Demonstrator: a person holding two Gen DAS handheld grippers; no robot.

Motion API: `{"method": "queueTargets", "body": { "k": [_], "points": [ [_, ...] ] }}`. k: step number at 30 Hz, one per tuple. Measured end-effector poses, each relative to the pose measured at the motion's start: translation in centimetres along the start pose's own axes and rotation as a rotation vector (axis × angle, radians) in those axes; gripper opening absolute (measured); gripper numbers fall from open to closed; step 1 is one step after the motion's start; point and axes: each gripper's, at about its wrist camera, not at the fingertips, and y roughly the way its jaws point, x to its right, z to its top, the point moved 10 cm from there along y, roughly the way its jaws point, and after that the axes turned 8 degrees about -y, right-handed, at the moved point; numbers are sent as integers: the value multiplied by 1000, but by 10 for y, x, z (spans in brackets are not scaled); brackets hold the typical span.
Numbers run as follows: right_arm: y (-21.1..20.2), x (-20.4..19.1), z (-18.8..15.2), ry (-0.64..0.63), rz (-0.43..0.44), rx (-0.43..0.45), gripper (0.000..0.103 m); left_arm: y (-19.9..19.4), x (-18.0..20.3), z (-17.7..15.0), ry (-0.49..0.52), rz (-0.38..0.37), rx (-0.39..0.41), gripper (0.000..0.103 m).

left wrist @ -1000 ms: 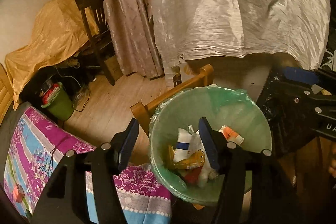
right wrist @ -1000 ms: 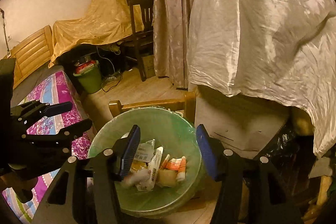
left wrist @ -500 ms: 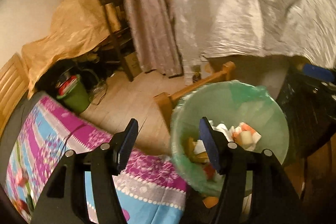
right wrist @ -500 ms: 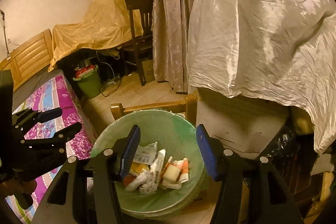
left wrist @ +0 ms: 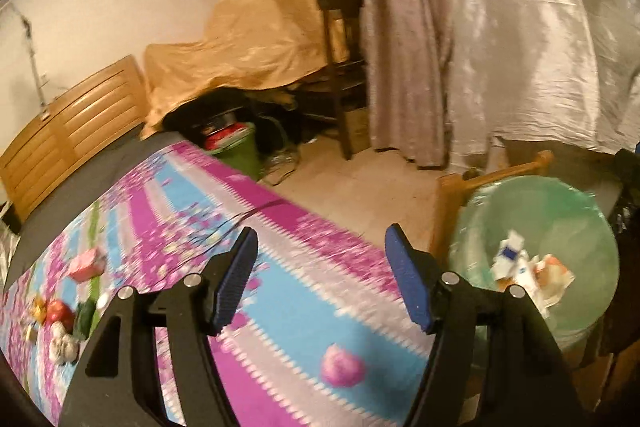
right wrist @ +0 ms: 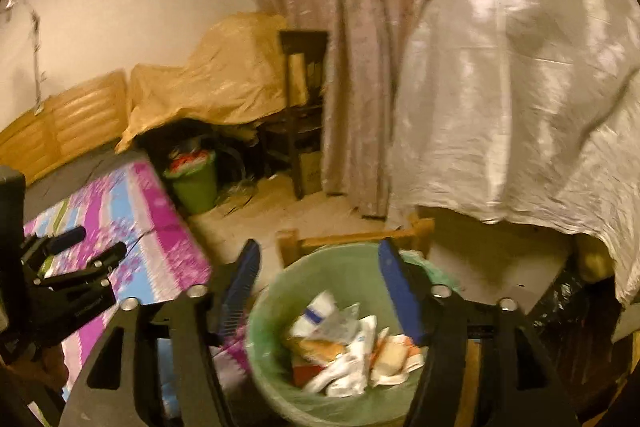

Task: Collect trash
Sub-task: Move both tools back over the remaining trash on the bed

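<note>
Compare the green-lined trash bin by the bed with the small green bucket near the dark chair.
The lined trash bin sits close under the right gripper; the green bucket stands far back beside the dark chair. The bin has a pale plastic liner and holds white wrappers; the bucket shows no liner and holds red-and-white stuff. Both are green, round, upright and hold rubbish.

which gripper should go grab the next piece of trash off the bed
Left. The left hand-held gripper is open over the bedspread, facing the leftover items. The right hand-held gripper hangs open over the bin.
</note>
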Motion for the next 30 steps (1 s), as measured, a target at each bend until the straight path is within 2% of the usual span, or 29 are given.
{"method": "queueTargets", "body": {
  "k": [6, 16, 21, 30],
  "points": [
    [2, -63, -3, -84, 78, -29, 65, -11, -57, -28, -30, 85, -7, 65],
    [1, -182, 0, -226, 217, -49, 65, -35, -162, -100, -154, 197, -101, 65],
    [1, -252, -4, -303, 314, -76, 65, -55, -216, -142, -234, 262, -147, 65],
    [-5, -399, -37, -459, 517, -138, 65, -93, -319, -207, -436, 401, -209, 65]
  ]
}}
